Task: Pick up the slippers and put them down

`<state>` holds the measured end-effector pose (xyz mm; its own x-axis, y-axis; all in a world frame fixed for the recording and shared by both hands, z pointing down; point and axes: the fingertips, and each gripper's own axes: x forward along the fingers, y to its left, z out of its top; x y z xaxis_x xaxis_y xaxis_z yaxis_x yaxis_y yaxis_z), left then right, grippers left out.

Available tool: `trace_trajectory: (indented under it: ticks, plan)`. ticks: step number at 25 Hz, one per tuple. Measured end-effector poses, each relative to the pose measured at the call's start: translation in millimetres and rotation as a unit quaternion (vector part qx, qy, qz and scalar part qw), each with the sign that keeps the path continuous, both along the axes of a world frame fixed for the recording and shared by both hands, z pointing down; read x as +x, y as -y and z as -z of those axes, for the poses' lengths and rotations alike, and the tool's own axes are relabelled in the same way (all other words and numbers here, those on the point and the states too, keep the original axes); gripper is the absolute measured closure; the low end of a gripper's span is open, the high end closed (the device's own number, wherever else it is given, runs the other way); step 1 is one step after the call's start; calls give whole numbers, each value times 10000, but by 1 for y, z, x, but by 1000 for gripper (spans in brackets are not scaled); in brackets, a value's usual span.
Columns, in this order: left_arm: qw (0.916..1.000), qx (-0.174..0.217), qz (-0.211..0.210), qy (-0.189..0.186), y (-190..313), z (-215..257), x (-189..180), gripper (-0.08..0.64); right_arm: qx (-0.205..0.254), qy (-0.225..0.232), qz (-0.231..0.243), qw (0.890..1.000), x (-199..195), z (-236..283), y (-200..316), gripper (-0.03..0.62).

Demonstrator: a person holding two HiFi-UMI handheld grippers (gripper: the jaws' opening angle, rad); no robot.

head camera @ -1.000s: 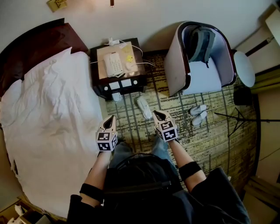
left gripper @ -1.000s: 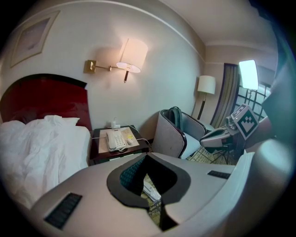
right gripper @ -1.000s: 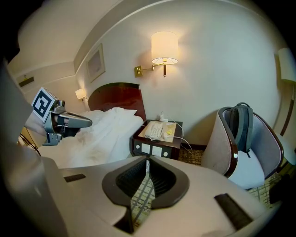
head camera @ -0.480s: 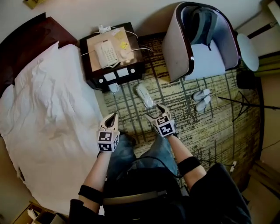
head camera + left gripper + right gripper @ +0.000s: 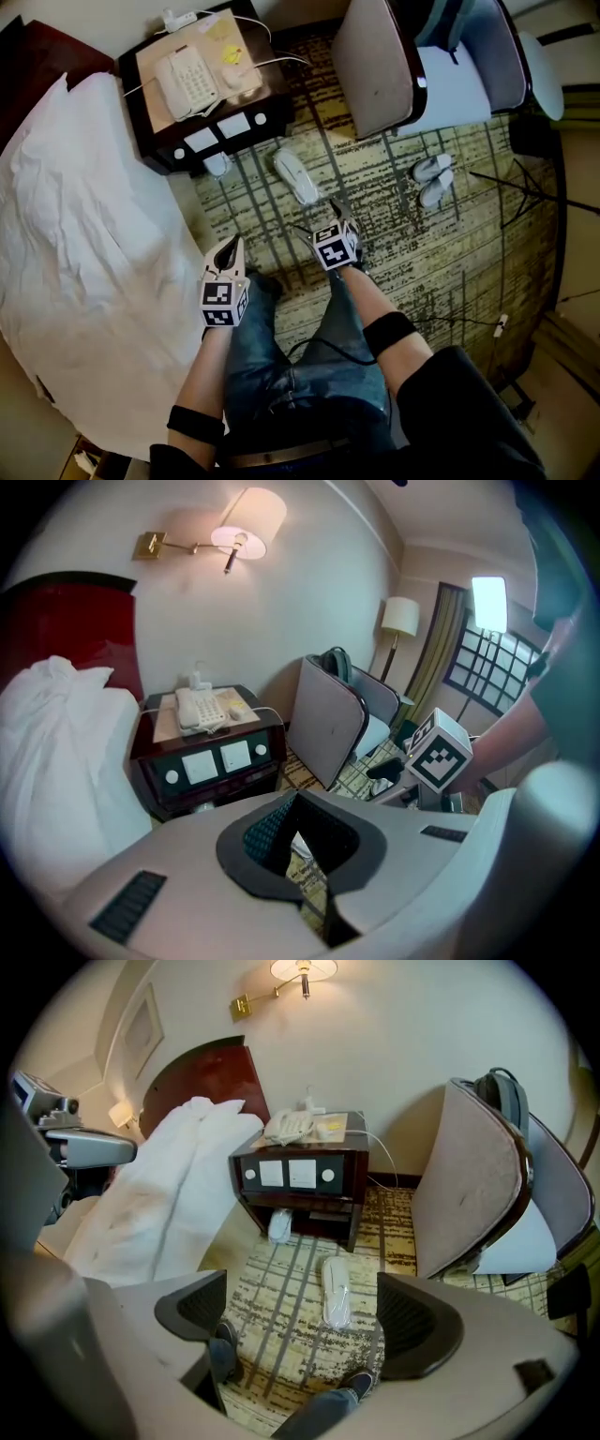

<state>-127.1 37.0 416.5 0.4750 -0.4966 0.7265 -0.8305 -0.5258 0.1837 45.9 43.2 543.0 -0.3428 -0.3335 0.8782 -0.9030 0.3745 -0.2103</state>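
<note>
A white slipper (image 5: pixel 295 176) lies on the patterned carpet (image 5: pixel 403 234) in front of the nightstand (image 5: pixel 202 103). A second slipper (image 5: pixel 217 165) sits at the nightstand's foot (partly under it). Near the first, the right gripper (image 5: pixel 339 217) points down; its jaws have just been opening and stand wide, with nothing gripped. The left gripper (image 5: pixel 232 248), beside the bed (image 5: pixel 84 234), has its jaws pressed together and empty.

Patterned carpet (image 5: pixel 403 246) lies between bed (image 5: pixel 84 244), nightstand (image 5: pixel 246 134) and armchair (image 5: pixel 375 66).

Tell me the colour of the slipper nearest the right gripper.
White; the slipper shows best in the right gripper view.
</note>
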Motion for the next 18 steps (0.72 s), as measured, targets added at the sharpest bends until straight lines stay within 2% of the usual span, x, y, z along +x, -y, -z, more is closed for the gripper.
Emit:
trace_trajectory:
  ticks: [9,18]
  plan:
    - [9999,-34,158,17,14,-167,26,560,-446,-131,78,9989,6,-181,9,67]
    - [9995,-70,304,-66,28,-359,48,560,-611,-238,220,9976,16,-373,5,66]
